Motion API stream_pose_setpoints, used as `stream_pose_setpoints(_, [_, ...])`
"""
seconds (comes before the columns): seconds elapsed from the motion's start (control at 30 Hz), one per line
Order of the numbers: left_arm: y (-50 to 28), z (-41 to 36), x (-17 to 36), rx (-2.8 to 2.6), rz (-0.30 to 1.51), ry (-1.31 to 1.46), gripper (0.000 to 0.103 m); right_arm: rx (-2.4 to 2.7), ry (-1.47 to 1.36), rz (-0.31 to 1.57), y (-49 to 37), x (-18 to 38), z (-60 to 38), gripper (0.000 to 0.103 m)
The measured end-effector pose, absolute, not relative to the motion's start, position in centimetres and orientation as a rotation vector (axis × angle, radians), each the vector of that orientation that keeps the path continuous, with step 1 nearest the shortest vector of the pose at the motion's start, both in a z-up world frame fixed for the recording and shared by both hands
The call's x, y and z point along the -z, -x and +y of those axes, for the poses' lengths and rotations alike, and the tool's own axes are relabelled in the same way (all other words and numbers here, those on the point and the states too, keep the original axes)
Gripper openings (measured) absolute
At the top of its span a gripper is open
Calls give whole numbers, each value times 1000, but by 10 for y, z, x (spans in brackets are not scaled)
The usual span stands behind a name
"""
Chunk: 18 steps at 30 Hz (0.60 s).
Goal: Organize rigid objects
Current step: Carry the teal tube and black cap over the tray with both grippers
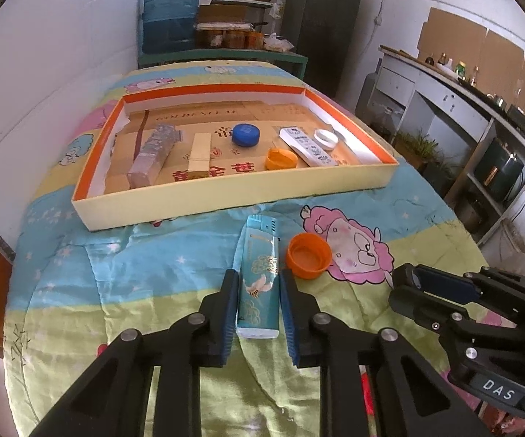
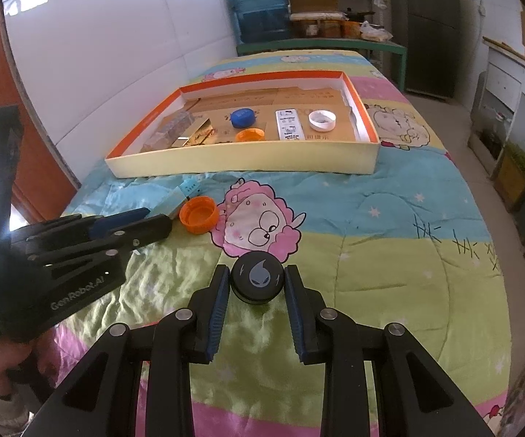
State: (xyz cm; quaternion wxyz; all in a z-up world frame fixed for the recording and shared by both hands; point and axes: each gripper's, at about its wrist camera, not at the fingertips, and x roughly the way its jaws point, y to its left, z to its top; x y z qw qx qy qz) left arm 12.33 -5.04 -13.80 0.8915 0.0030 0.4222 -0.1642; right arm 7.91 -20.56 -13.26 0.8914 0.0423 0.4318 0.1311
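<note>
1. the left gripper [image 1: 257, 284] has its 2 blue-padded fingers [image 1: 227, 313] closed against the long sides of a teal lighter [image 1: 259, 284], which lies lengthwise on the cartoon-print quilt [image 1: 117, 273], near end toward the camera.
2. just right of the lighter's far half sits an orange cap [image 1: 309, 255], open side up, on the quilt and outside the grip.
3. the right gripper [image 2: 257, 284] is clamped on a round black lid [image 2: 257, 278] with a grey flame mark on top; both pads press its sides, and it sits at the near edge of the pink sheep print.
4. in the left wrist view the right gripper shows at the right edge, well right of the orange cap.
5. far beyond both grippers lies a shallow cardboard tray [image 1: 233, 196] with orange inner rims.
6. inside it, left to right: a clear wrapped long box [image 1: 151, 156], a pale wooden block [image 1: 200, 153], a blue cap [image 1: 245, 134], a 2nd orange cap [image 1: 280, 158], a white printed packet [image 1: 308, 147] and a white cap [image 1: 326, 139].
7. a blue water jug [image 1: 169, 18] stands far behind the bed.
</note>
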Motion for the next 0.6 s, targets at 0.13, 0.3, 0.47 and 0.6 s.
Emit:
stream_pose_setpoints(0.13, [-123, -44, 134, 344, 870, 16, 23, -275, -83, 893, -81, 130, -203, 31])
stream_pose_setpoints(0.3, [-122, -38, 127, 350, 851, 39, 23, -277, -77, 892, -83, 127, -201, 31])
stream_pose_setpoints(0.47, [-120, -33, 118, 351, 830, 57, 23, -279, -70, 887, -85, 123, -197, 31])
stream_pose_setpoints(0.6, [-120, -30, 113, 348, 820, 62, 23, -282, -61, 878, -88, 118, -193, 31])
